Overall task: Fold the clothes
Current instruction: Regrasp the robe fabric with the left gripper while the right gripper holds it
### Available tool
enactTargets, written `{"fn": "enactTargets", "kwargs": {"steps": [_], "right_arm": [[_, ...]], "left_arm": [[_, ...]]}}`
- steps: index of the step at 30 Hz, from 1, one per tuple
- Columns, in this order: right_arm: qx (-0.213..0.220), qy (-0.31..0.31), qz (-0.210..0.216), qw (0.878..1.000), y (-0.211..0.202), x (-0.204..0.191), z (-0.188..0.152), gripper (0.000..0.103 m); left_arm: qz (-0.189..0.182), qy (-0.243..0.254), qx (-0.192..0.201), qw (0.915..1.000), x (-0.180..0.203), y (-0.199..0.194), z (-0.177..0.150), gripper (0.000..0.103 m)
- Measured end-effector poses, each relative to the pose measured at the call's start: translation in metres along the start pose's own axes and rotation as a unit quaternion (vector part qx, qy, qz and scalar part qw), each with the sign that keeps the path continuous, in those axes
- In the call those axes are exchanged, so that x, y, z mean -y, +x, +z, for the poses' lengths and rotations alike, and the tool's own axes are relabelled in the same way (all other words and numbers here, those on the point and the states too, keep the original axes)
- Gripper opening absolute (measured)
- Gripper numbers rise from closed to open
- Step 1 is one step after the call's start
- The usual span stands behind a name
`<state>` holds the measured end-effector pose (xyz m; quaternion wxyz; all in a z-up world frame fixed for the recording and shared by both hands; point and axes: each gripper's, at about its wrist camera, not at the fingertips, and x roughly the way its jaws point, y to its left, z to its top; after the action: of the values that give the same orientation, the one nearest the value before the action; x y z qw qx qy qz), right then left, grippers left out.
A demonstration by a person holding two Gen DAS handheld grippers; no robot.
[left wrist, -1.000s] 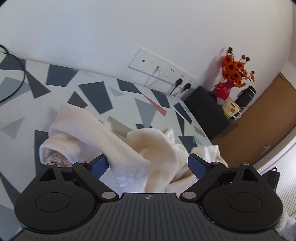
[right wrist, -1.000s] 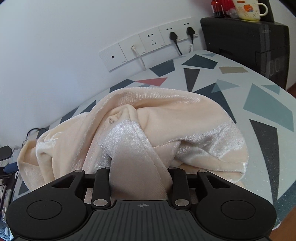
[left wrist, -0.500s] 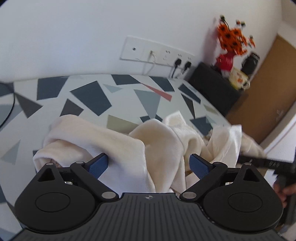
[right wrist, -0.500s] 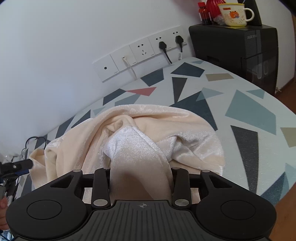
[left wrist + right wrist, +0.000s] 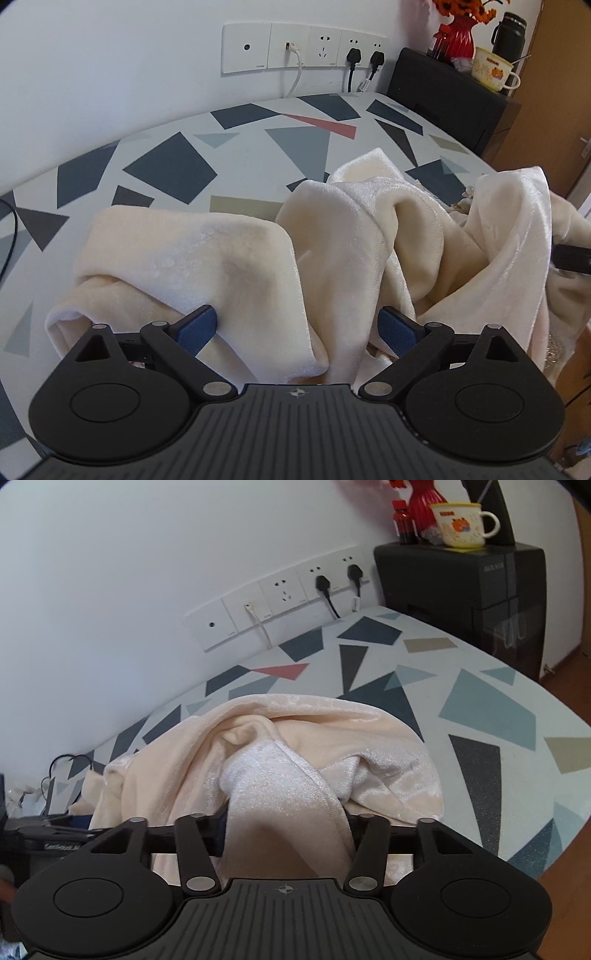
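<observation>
Gathering the cream velvet garment (image 5: 229,258), heaped unfolded on the patterned bench (image 5: 173,170): right gripper (image 5: 288,834) jaws clenched on a fold, left gripper (image 5: 299,332) jaws spread astride another fold, seemingly ungripped; next, closing left and spreading flat.

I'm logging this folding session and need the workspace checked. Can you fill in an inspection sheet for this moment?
Surface: table with a geometric pattern, partly covered.
Job's things: cream garment, crumpled, unfolded.
Clutter: nothing seen on the table.
Grippers: left gripper open, fabric between its fingers; right gripper shut on a bunch of the garment.
Cables: two black plugs and a white cable at the wall sockets.
Surroundings: black cabinet bearing a mug and red vase.
</observation>
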<state>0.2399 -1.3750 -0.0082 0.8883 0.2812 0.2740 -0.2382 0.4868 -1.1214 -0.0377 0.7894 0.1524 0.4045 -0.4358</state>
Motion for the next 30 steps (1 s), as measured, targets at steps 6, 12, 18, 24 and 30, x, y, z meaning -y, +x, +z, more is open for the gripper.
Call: {"fn": "enactTargets", "kwargs": {"steps": [6, 12, 18, 24, 30], "right_arm": [[0.015, -0.023, -0.013, 1.0, -0.011, 0.0, -0.003, 0.08], [0.012, -0.026, -0.016, 0.999, -0.016, 0.006, -0.005, 0.08], [-0.02, -0.046, 0.003, 0.999, -0.011, 0.006, -0.01, 0.085], [-0.054, -0.049, 0.026, 0.997, -0.001, 0.006, -0.02, 0.079], [-0.067, -0.025, 0.046, 0.996, 0.011, 0.009, -0.015, 0.036]], "left_arm": [[0.027, -0.052, 0.011, 0.9982, -0.007, 0.002, 0.009, 0.055], [0.023, -0.112, 0.034, 0.9929, -0.021, -0.006, 0.014, 0.024], [0.05, -0.156, 0.073, 0.9839, -0.029, -0.02, 0.018, 0.02], [0.07, -0.192, 0.093, 0.9744, -0.04, -0.033, 0.022, 0.019], [0.087, -0.221, 0.106, 0.9656, -0.055, -0.049, 0.022, 0.019]]}}
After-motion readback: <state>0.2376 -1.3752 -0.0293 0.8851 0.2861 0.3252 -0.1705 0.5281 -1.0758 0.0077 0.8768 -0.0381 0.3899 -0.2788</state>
